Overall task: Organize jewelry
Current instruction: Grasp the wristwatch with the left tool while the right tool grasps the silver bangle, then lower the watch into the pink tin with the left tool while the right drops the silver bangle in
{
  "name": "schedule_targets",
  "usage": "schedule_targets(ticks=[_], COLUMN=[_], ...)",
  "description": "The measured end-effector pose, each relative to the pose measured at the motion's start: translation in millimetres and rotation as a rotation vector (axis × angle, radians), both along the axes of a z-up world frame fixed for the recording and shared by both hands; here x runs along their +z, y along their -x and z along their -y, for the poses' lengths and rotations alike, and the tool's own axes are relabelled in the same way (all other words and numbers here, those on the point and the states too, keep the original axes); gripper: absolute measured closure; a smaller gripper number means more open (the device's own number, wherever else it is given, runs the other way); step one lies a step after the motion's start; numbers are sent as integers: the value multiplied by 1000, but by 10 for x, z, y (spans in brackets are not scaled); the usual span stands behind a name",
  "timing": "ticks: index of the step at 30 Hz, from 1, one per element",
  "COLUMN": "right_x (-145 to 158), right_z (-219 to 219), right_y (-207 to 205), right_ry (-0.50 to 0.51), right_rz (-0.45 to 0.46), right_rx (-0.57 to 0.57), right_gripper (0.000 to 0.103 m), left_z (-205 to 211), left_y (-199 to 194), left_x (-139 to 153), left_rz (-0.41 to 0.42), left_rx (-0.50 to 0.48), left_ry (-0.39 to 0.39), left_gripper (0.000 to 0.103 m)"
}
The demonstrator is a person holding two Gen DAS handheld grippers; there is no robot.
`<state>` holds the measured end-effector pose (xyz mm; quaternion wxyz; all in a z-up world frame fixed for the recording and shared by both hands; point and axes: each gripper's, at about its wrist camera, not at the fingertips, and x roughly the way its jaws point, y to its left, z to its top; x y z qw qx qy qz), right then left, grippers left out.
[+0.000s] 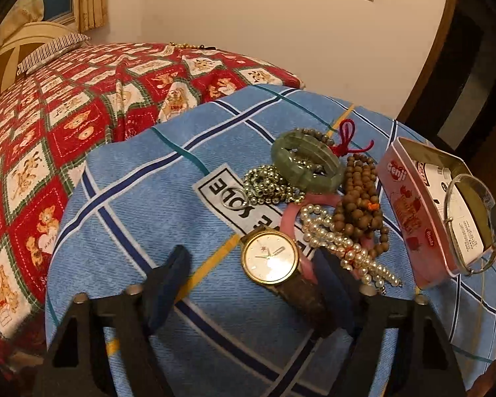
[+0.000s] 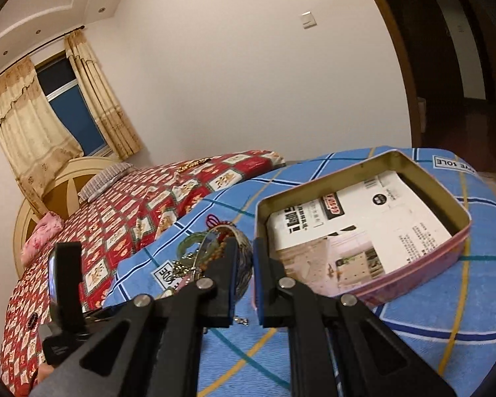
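Note:
A heap of jewelry lies on a blue checked cloth (image 1: 142, 178): a gold-faced watch (image 1: 269, 258), a green jade bangle (image 1: 306, 162), brown wooden beads (image 1: 360, 205), white pearls (image 1: 340, 244) and silver beads (image 1: 268, 185). My left gripper (image 1: 253, 264) is open, its fingers on either side of the watch. A pink open tin (image 1: 413, 211) stands to the right. My right gripper (image 2: 246, 254) is shut on a thin silver bangle (image 1: 473, 225), held over the tin's near end (image 2: 363, 225).
A paper leaflet (image 2: 363, 218) lines the tin. A bed with a red patterned cover (image 1: 66, 115) lies beyond the cloth, with a striped pillow (image 1: 49, 51). A dark doorway (image 1: 463, 66) is at the right.

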<state>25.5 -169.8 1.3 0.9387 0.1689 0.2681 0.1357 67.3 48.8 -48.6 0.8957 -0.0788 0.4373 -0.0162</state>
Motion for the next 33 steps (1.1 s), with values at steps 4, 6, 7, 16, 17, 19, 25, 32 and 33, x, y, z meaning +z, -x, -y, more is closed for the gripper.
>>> schedule_targets(ticks=[4,6,7,16,17,19,25,32,33], right_x=[-49,-59,-64,-82,-76,-43,108,72,38], right_z=[25,43,53,136,139,162,457,937,973], right_y=[-23,2,4,22,25,51,80,-286,-338], right_ry=[-14,-10,-13,-42,-46,-51,-104,-57,-50], right_rz=[-10,-8,-8,2,4,21,70,18,6], right_rx=[6,7,9,-4,-3,-10,-83,-201,-211], right_gripper=[91,91,91,91,91,91,91,91,91], left_z=[-38,-50,-53,-105,-84,-43,309,915,1025], left_y=[23,28,39,392,437,471,380,12,-57], left_x=[5,5,4,291,343,429,737,806,780], left_rz=[19,19,19,196,226,272,377,390,380], left_rx=[-35,-37,-36,-50,-54,-74,-178,-297,-313], left_ry=[71,83,90,49,37,27,4,47,46], left_gripper=[66,66,66,66,66,66,66,66,66])
